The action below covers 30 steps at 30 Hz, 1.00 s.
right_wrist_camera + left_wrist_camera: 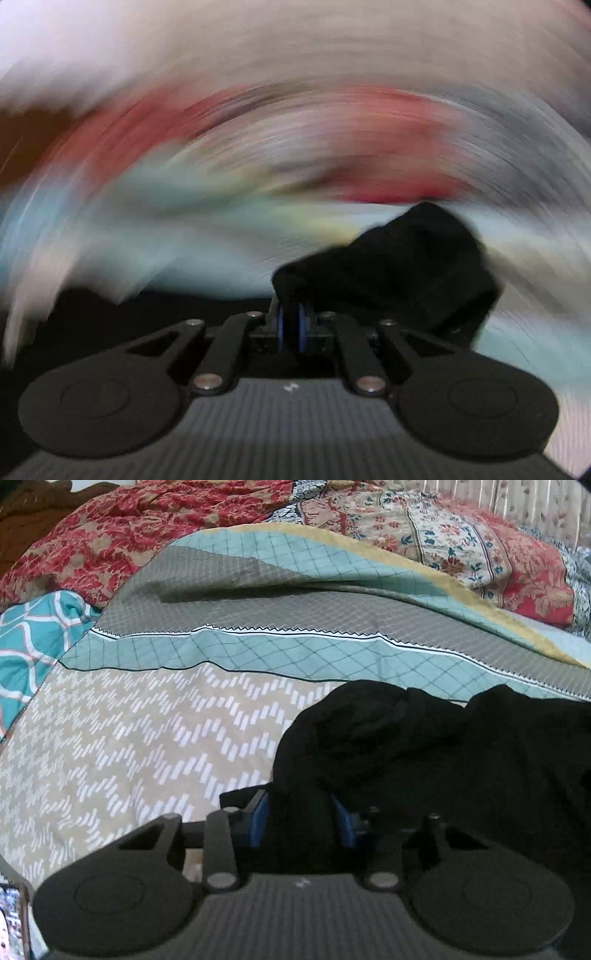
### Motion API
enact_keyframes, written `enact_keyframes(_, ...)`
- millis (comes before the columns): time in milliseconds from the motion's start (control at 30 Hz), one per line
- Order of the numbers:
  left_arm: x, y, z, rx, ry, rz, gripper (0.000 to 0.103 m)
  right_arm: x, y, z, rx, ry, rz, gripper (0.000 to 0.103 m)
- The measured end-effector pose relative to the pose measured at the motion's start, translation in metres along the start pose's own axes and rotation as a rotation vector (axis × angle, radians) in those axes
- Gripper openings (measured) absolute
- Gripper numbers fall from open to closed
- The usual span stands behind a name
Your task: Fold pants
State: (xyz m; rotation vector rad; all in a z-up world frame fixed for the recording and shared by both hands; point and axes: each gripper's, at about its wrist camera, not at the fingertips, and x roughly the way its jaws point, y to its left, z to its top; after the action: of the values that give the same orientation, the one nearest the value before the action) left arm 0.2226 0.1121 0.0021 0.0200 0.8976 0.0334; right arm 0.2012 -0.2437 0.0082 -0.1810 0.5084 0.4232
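While both clamp one black pants (424,746), left hand-held gripper (301,812), right hand-held gripper (291,325).

Counted: one pair of black pants (424,746), bunched at near right. Two grippers: left gripper (301,819), right gripper (291,328), each with two blue pads. One patterned bedsheet (129,738). One red floral blanket (147,528) at far left. One teal cloth (33,642) at left edge. One phone (11,923) at near-left corner. Right view too blurred to count background.
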Motion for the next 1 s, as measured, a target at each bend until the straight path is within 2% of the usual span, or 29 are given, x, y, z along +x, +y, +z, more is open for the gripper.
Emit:
enact_keyframes(67, 0.003, -0.001, 0.004, -0.001, 0.000, 0.002, 0.035, 0.008, 0.075, -0.025, -0.339, 0.087, 0.127, 0.010)
enact_keyframes(100, 0.003, -0.002, 0.004, 0.005, -0.001, 0.007, 0.036, 0.014, 0.099, -0.042, -0.449, 0.142, 0.145, 0.011)
enact_keyframes(167, 0.003, -0.005, 0.004, 0.019, -0.002, 0.013, 0.036, 0.021, 0.126, -0.071, -0.579, 0.184, 0.119, 0.016)
enact_keyframes(200, 0.003, -0.006, 0.004, 0.022, -0.004, 0.016, 0.036, 0.017, 0.133, -0.079, -0.622, 0.154, 0.090, 0.017)
enact_keyframes(233, 0.003, -0.005, 0.004, 0.023, -0.003, 0.011, 0.037, 0.013, 0.138, -0.080, -0.646, 0.144, 0.070, 0.026)
enact_keyframes(267, 0.003, -0.004, 0.004, 0.021, -0.003, 0.005, 0.037, 0.010, 0.139, -0.076, -0.638, 0.152, 0.067, 0.032)
enact_keyframes(300, 0.003, -0.002, 0.003, 0.019, -0.004, 0.000, 0.037, 0.004, 0.135, -0.069, -0.600, 0.154, 0.074, 0.044)
enact_keyframes(333, 0.003, -0.001, 0.003, 0.016, -0.005, -0.005, 0.038, -0.004, 0.128, -0.060, -0.551, 0.145, 0.088, 0.051)
enact_keyframes(400, 0.004, 0.000, 0.003, 0.011, -0.008, -0.009, 0.038, -0.019, 0.115, -0.043, -0.457, 0.120, 0.129, 0.052)
enact_keyframes(467, 0.004, 0.000, 0.002, 0.009, -0.012, -0.010, 0.038, -0.032, 0.100, -0.026, -0.358, 0.088, 0.176, 0.059)
enact_keyframes(533, 0.004, -0.001, 0.001, 0.009, -0.018, -0.005, 0.038, -0.033, 0.088, -0.010, -0.247, 0.050, 0.195, 0.073)
enact_keyframes(600, 0.004, -0.002, 0.000, 0.011, -0.023, -0.002, 0.038, -0.022, 0.078, -0.006, -0.160, 0.041, 0.200, 0.075)
enact_keyframes(667, 0.003, -0.002, 0.000, 0.009, -0.023, -0.001, 0.038, 0.005, 0.075, -0.002, -0.115, 0.075, 0.158, 0.074)
enact_keyframes(700, 0.003, -0.002, 0.000, 0.009, -0.021, 0.001, 0.037, 0.023, 0.076, -0.004, -0.096, 0.107, 0.149, 0.066)
enact_keyframes(733, 0.003, -0.002, 0.001, 0.009, -0.020, 0.002, 0.037, 0.036, 0.077, -0.006, -0.080, 0.140, 0.164, 0.051)
enact_keyframes(767, 0.003, -0.002, 0.002, 0.007, -0.018, 0.003, 0.036, 0.047, 0.080, -0.008, -0.079, 0.182, 0.183, 0.045)
enact_keyframes(800, 0.003, -0.001, 0.003, 0.004, -0.015, 0.003, 0.036, 0.060, 0.084, -0.009, -0.104, 0.230, 0.174, 0.031)
enact_keyframes(833, 0.003, -0.001, 0.003, 0.000, -0.013, 0.003, 0.035, 0.066, 0.090, -0.012, -0.139, 0.256, 0.161, 0.026)
enact_keyframes(867, 0.002, -0.001, 0.004, -0.001, -0.010, 0.003, 0.035, 0.063, 0.093, -0.014, -0.168, 0.256, 0.149, 0.023)
enact_keyframes(933, 0.001, -0.001, 0.006, -0.002, -0.007, 0.004, 0.034, 0.042, 0.084, -0.005, -0.161, 0.197, 0.125, 0.016)
enact_keyframes(1000, 0.002, -0.001, 0.006, 0.001, -0.003, 0.007, 0.035, 0.009, 0.047, 0.010, -0.044, 0.105, 0.059, 0.016)
